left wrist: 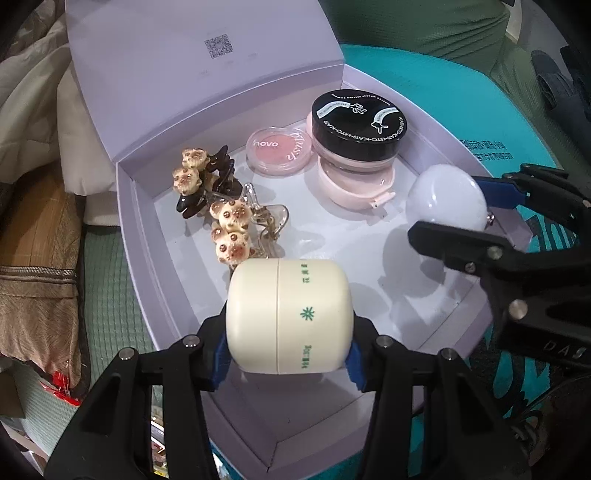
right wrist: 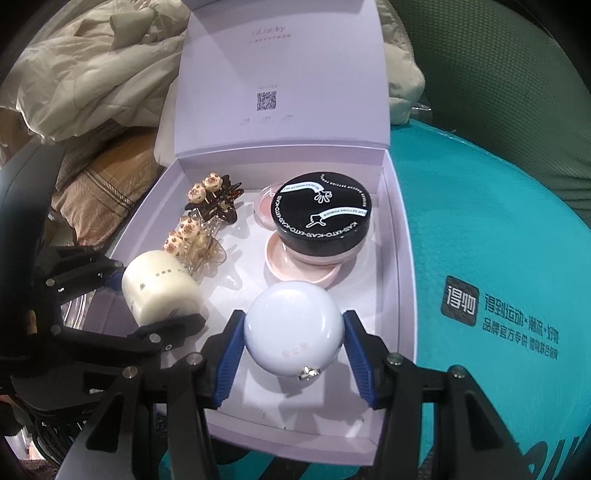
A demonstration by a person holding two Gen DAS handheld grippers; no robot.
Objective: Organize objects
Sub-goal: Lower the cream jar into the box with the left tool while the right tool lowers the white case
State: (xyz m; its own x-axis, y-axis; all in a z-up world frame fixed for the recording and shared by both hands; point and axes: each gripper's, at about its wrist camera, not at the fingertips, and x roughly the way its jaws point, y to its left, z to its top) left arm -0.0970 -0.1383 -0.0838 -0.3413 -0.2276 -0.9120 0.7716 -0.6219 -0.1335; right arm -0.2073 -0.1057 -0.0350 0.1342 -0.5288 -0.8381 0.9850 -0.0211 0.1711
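Note:
My left gripper (left wrist: 286,356) is shut on a cream jar (left wrist: 288,319) with green print, held on its side above the near part of an open lilac box (left wrist: 136,206). In the right wrist view the cream jar (right wrist: 160,291) hangs at the box's left. My right gripper (right wrist: 293,356) is shut on a round pale-blue case (right wrist: 293,328) over the box's near right; that pale-blue case (left wrist: 447,199) shows at the right of the left wrist view. Inside the box lie two bear hair clips (left wrist: 214,199), a pink blush compact (left wrist: 277,149) and a black-lidded powder jar (left wrist: 356,127) atop a pink case.
The box's lid (right wrist: 280,81) stands upright at the back. The box rests on a teal package (right wrist: 498,258) with printed text. Crumpled beige fabric (right wrist: 85,85) and a brown cushion (left wrist: 37,251) lie to the left; green fabric (left wrist: 424,26) is behind.

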